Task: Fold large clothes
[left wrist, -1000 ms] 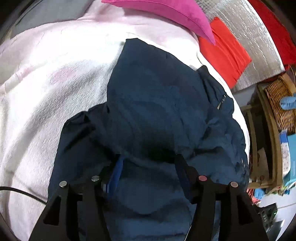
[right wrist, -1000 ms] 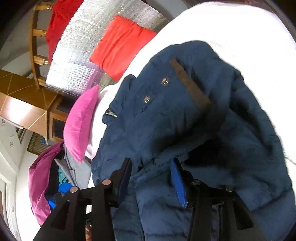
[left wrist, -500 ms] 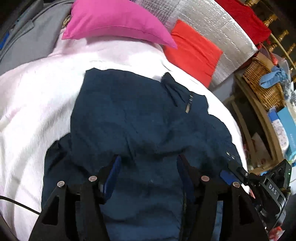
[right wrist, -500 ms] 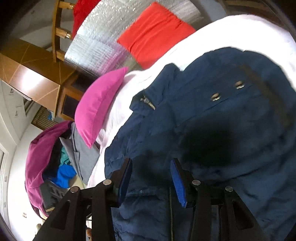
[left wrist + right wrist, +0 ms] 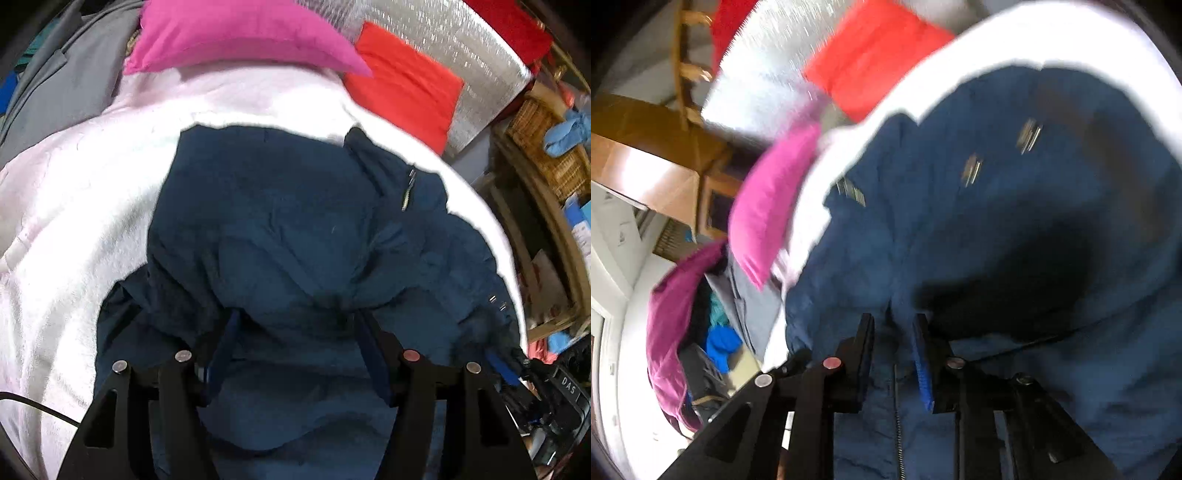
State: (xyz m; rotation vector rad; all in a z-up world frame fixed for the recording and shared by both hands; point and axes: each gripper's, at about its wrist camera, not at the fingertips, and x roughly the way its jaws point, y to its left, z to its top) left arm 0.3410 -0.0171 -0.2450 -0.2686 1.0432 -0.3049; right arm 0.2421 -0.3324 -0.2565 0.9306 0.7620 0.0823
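Closest in the left wrist view, the left gripper (image 5: 295, 332) has its jaws set wide apart, their tips buried under a puffed fold of the navy jacket (image 5: 288, 229), so whether they actually pinch cloth cannot be told. Closest in the right wrist view, the right gripper (image 5: 892, 343) has its jaws drawn narrow, with a ridge of the same jacket (image 5: 1015, 221) and its zipper line rising between them; they look clamped on that fabric, though the view is blurred. Beyond both, the jacket lies bunched and partly folded on a white blanket (image 5: 74, 206) covering the bed, its collar zipper (image 5: 408, 190) toward the far right edge and two metal snaps (image 5: 997, 151) showing on the upper panel. Farther back, a pink pillow (image 5: 236, 37) rests at the blanket's far edge, with a red cushion (image 5: 406, 85) against a silver quilted panel (image 5: 472, 48). At the far right stands a wicker basket (image 5: 546, 147).
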